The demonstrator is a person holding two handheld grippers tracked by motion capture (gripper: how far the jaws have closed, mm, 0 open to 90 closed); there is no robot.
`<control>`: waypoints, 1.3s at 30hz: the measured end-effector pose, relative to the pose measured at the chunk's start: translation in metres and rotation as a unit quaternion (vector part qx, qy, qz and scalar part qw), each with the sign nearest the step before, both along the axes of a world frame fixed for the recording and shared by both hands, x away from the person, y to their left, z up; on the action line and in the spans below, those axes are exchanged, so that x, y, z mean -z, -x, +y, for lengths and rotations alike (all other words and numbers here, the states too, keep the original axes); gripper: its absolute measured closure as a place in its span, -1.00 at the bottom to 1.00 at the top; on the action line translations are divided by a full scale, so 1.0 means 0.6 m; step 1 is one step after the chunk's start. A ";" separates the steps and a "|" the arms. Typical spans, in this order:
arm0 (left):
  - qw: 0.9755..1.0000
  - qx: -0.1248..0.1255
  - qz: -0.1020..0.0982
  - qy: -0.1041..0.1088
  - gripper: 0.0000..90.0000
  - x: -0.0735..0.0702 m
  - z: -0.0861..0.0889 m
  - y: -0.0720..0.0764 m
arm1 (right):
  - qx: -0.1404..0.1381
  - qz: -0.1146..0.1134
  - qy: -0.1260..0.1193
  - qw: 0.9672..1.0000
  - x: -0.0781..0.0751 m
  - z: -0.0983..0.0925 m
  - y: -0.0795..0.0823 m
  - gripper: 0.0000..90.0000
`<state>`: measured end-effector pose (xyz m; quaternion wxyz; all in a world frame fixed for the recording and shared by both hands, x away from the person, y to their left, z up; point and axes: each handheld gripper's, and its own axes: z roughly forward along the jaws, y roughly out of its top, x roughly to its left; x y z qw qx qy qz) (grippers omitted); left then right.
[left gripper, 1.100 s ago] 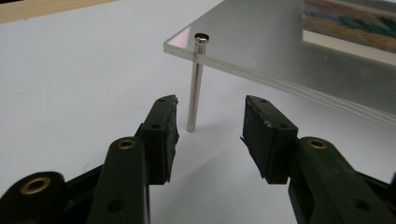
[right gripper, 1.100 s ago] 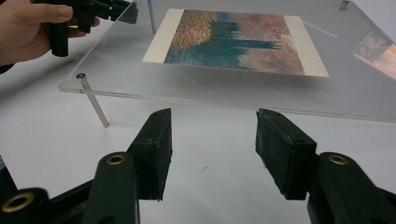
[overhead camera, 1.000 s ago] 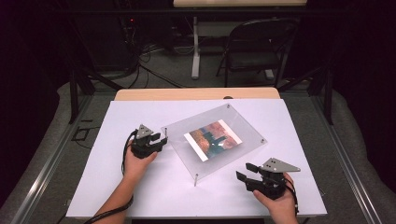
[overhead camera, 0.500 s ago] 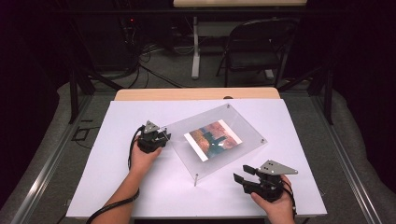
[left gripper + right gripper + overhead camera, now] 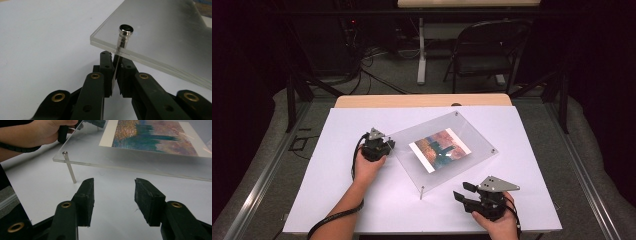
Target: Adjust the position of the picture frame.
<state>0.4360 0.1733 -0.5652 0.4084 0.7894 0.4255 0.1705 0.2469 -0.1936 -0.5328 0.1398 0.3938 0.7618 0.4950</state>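
two tools in play. my left tool (image 5: 115, 75) has just closed and now pinches the metal standoff post (image 5: 123, 37) under the near corner of the clear acrylic frame (image 5: 447, 150), which sits mid-table (image 5: 337, 200); i judge that corner secured. my right tool (image 5: 113, 197) waits gaping and empty. high view hides that pinch; left gripper view shows it.

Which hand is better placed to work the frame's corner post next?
Left. The left gripper has just closed on the corner post of the acrylic frame; the right gripper hangs open, short of the frame's near edge.
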 end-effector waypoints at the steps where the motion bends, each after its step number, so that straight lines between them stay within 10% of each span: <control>1: 1.000 0.001 -0.002 -0.002 0.86 0.000 -0.001 0.001 | -0.001 0.004 -0.005 1.000 0.001 0.003 0.001 0.12; 26: 0.999 0.030 0.017 0.023 0.85 -0.068 0.004 0.049 | -0.093 0.031 -0.021 0.995 0.026 0.087 -0.004 0.25; 39: 0.999 0.039 0.021 0.027 0.85 -0.065 0.007 0.074 | -0.116 0.019 -0.023 0.993 0.023 0.106 -0.007 0.77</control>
